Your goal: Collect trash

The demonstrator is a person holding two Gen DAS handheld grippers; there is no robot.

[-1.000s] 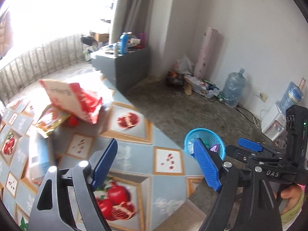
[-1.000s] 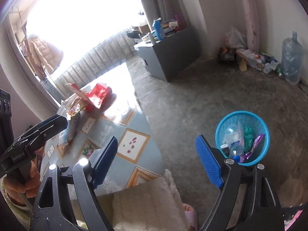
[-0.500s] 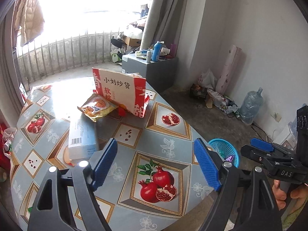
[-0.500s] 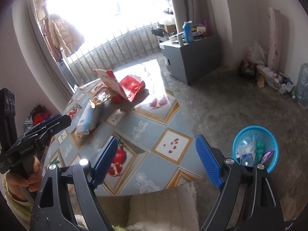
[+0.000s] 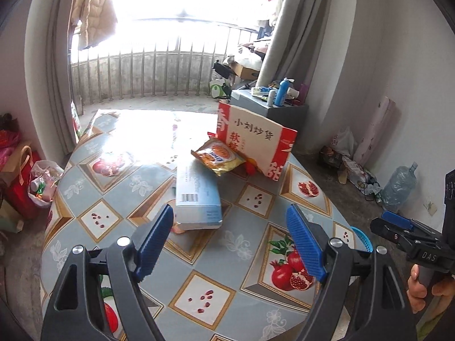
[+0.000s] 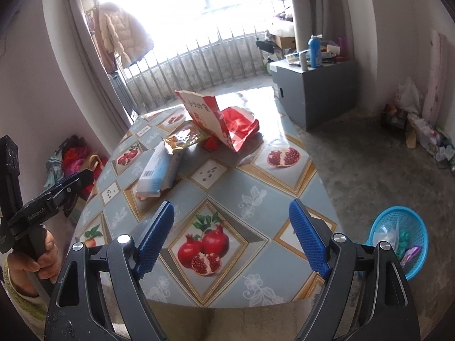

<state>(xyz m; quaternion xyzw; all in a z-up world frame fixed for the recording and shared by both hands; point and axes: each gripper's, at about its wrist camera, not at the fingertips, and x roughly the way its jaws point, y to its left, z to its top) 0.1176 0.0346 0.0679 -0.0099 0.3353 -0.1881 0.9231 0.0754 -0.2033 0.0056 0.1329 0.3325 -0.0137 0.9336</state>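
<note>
On the pomegranate-print table (image 5: 136, 176) (image 6: 256, 187) lie a light blue flat box (image 5: 196, 196) (image 6: 159, 170), a yellow snack bag (image 5: 219, 156) (image 6: 184, 136) and a red-and-white cardboard box (image 5: 256, 139) (image 6: 204, 116) with a red bag (image 6: 241, 125) behind it. My left gripper (image 5: 230, 241) is open and empty above the table's near part, close to the blue box. My right gripper (image 6: 230, 238) is open and empty above the near edge. A blue trash basket (image 6: 403, 238) (image 5: 362, 238) with several pieces of trash stands on the floor to the right.
A grey cabinet (image 6: 315, 85) with bottles stands at the back right. Water jugs (image 5: 398, 187) and clutter line the right wall. Bags (image 5: 34, 187) sit on the floor left of the table. A balcony railing (image 5: 156, 71) runs behind.
Both grippers have swung left from the basket toward the table. The trash on the table now sits in the middle of both views. Both stay open.
</note>
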